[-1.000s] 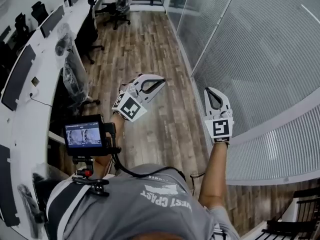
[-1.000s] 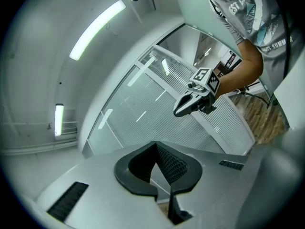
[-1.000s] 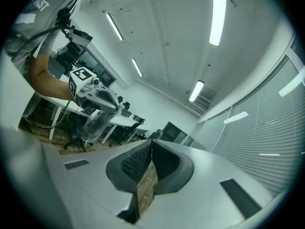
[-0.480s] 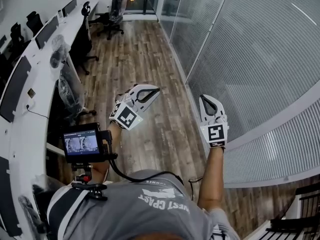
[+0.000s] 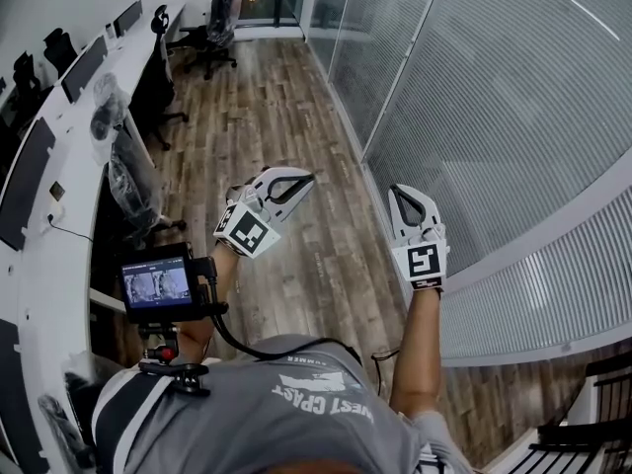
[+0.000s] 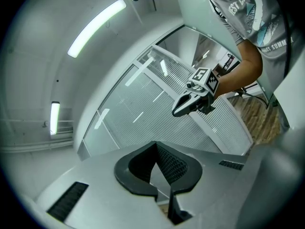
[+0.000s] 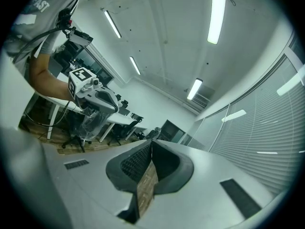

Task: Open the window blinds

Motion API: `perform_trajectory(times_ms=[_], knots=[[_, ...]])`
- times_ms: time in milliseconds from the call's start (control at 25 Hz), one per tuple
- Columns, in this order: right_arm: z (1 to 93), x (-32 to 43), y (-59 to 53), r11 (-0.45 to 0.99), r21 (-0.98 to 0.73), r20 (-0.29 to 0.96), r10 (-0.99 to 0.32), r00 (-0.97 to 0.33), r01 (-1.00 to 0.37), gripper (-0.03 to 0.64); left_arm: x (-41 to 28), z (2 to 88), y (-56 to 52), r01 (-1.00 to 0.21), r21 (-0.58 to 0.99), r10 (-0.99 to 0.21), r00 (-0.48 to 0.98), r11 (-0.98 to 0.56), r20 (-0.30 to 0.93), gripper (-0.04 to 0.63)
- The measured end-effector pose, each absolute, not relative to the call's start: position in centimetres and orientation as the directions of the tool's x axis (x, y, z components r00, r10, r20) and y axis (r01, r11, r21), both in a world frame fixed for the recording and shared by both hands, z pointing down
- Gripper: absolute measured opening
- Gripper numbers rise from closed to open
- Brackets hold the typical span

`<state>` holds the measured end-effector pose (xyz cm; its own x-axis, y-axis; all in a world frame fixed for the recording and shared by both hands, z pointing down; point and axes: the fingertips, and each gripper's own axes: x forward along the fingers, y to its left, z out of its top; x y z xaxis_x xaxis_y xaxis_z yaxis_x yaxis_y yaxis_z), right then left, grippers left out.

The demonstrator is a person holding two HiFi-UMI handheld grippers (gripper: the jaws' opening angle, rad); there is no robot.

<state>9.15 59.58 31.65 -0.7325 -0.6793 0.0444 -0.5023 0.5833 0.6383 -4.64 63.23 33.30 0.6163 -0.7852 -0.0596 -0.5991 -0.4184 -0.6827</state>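
Observation:
Closed white slatted window blinds [image 5: 513, 97] cover the glass wall along the right, and also show in the gripper views [image 6: 143, 118] [image 7: 267, 142]. Both grippers are held level in front of the person, over the wood floor. My left gripper [image 5: 308, 178] [image 6: 156, 144] is shut with nothing in it and points toward the blinds. My right gripper [image 5: 399, 194] [image 7: 151, 143] is nearest the blinds, a short way off them, with its jaw tips together and nothing between them. Each gripper also appears in the other's view: the right gripper [image 6: 178, 111] and the left gripper [image 7: 113, 109].
A long white desk [image 5: 59, 196] with monitors runs down the left. Office chairs [image 5: 212, 18] stand by it, one wrapped in plastic [image 5: 128, 176]. Wood floor [image 5: 296, 97] forms the aisle. A small monitor [image 5: 158, 284] hangs on the person's chest. Dark furniture [image 5: 583, 433] sits bottom right.
The head view has swung slightly, bringing more of the blinds into frame. Both grippers keep their places in front of the person and stay shut.

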Motion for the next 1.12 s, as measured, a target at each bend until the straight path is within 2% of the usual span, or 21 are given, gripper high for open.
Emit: perform_trajectory(times_ms=[640, 800, 1120], knots=[[32.8, 12.5, 56.2, 0.613, 0.609, 0.063, -0.67, -0.74, -0.503, 0.003, -1.1, 34.6, 60.7, -0.604, -0.669, -0.792, 0.61, -0.433, -0.038, 0.003], [32.4, 11.1, 57.5, 0.61, 0.614, 0.062, -0.67, -0.74, -0.5, 0.003, -2.1, 34.3, 61.8, -0.604, -0.67, -0.786, 0.616, -0.432, -0.048, 0.003], [34.6, 15.2, 51.2, 0.634, 0.589, 0.065, -0.656, -0.752, -0.502, 0.003, 2.1, 36.2, 55.7, -0.606, -0.664, -0.798, 0.602, -0.438, -0.023, 0.003]])
